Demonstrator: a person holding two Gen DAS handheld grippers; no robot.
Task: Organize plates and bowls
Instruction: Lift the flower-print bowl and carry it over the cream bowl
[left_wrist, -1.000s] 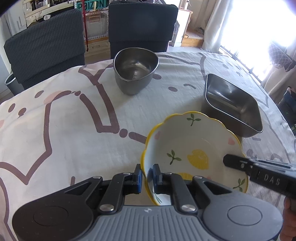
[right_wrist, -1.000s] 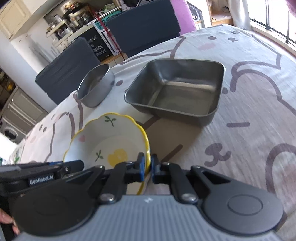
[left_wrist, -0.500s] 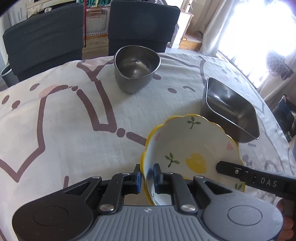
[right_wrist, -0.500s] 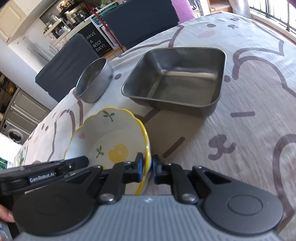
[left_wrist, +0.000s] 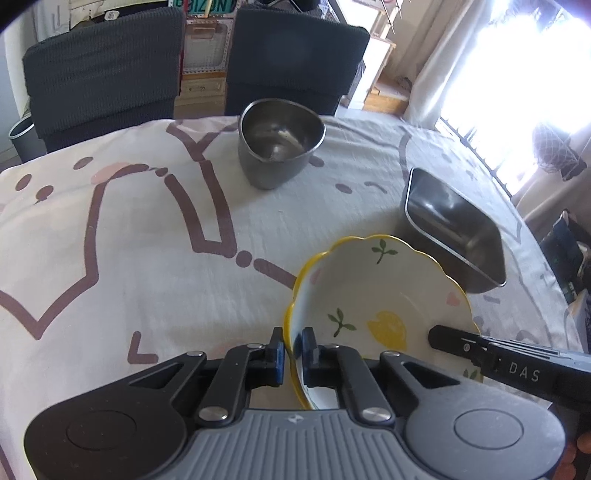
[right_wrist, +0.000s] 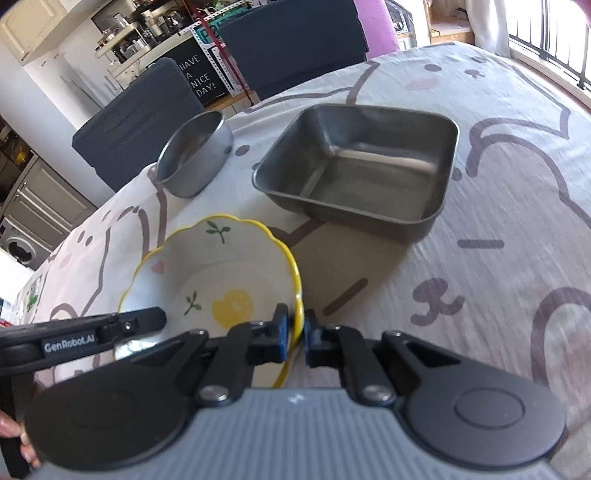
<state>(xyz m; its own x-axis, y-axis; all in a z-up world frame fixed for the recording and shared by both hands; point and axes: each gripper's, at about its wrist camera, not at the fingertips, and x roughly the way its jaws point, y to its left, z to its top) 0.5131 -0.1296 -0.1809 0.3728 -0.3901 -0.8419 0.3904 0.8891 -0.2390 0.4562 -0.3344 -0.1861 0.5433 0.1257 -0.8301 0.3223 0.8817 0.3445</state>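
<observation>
A white ceramic bowl (left_wrist: 380, 295) with a yellow scalloped rim and a lemon print is held by both grippers above the tablecloth. My left gripper (left_wrist: 293, 345) is shut on its left rim. My right gripper (right_wrist: 294, 330) is shut on its right rim; the bowl also shows in the right wrist view (right_wrist: 214, 273). A square steel tray (right_wrist: 358, 173) sits beyond the bowl on the right, and also shows in the left wrist view (left_wrist: 454, 229). A round steel bowl (left_wrist: 279, 146) stands farther back, and shows in the right wrist view (right_wrist: 194, 155) too.
The table (left_wrist: 129, 240) carries a white cloth with brown cat outlines. Two dark chairs (left_wrist: 103, 70) stand at its far edge. A bright window (left_wrist: 535, 74) is on the right, kitchen shelves (right_wrist: 155, 33) behind.
Both grippers have lifted the yellow-rimmed bowl and carried it a little toward the far side of the table; the tray and steel bowl have not moved.
</observation>
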